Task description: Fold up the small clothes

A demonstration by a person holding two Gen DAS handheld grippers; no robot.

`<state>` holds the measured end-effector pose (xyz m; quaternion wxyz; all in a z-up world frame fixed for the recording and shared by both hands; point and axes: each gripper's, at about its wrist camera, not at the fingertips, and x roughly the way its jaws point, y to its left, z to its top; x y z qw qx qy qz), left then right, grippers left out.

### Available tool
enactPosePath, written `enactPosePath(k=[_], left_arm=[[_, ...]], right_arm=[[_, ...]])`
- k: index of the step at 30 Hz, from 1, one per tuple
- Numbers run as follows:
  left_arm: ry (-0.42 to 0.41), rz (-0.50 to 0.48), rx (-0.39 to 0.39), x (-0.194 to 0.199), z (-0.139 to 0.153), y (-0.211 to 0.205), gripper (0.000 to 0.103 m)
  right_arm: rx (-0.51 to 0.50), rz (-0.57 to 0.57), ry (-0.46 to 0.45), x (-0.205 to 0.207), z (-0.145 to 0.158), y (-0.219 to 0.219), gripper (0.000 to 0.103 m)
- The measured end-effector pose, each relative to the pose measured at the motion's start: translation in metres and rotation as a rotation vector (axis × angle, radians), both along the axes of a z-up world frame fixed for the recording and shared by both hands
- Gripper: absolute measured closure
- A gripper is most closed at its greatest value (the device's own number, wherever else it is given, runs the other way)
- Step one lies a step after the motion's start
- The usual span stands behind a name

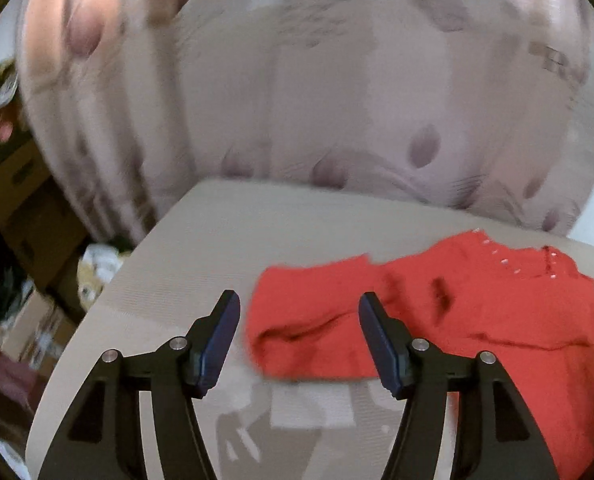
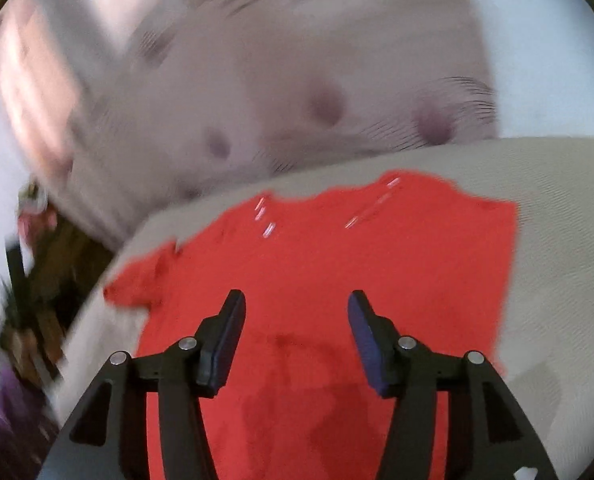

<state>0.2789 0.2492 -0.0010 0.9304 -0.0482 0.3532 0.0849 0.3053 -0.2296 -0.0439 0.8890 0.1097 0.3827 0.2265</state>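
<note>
A small red shirt (image 1: 477, 312) lies spread on a beige table (image 1: 225, 240). In the left wrist view its left sleeve (image 1: 309, 320) lies just ahead of my left gripper (image 1: 299, 308), which is open and empty above the table. In the right wrist view the red shirt (image 2: 337, 264) fills the middle, collar with small white marks at the far edge. My right gripper (image 2: 295, 306) is open and empty, held over the shirt's body. Both views are blurred.
A pale curtain with purple spots (image 1: 297, 100) hangs behind the table, and it also shows in the right wrist view (image 2: 281, 92). Cardboard boxes and clutter (image 1: 29, 240) sit on the floor past the table's left edge. Bare table surface (image 2: 557, 260) lies right of the shirt.
</note>
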Motion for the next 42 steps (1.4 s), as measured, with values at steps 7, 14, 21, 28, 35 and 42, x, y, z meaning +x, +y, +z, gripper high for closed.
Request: enactPosePath(k=[7, 14, 21, 28, 35, 42], left_arm=[[0.041, -0.018, 0.056, 0.000, -0.023, 0.024, 0.041], [0.005, -0.340, 0.383, 0.028, -0.030, -0.063, 0.047], [0.122, -0.504, 0.441, 0.071, -0.061, -0.087, 0.059], [0.183, -0.517, 0.346, 0.092, -0.080, -0.067, 0.068], [0.084, -0.329, 0.013, 0.092, -0.060, -0.019, 0.095], [-0.117, -0.222, -0.054, 0.055, 0.023, -0.010, 0.095]], right_arm=[[-0.141, 0.091, 0.005, -0.014, -0.030, 0.049, 0.049], [-0.057, 0.040, 0.077, -0.006, -0.038, 0.036, 0.042], [-0.035, 0.019, 0.074, -0.007, -0.038, 0.034, 0.037], [-0.016, 0.025, 0.078, -0.005, -0.039, 0.032, 0.036], [0.064, -0.004, 0.114, 0.000, -0.042, 0.020, 0.035], [0.132, -0.025, 0.143, 0.003, -0.044, 0.010, 0.034]])
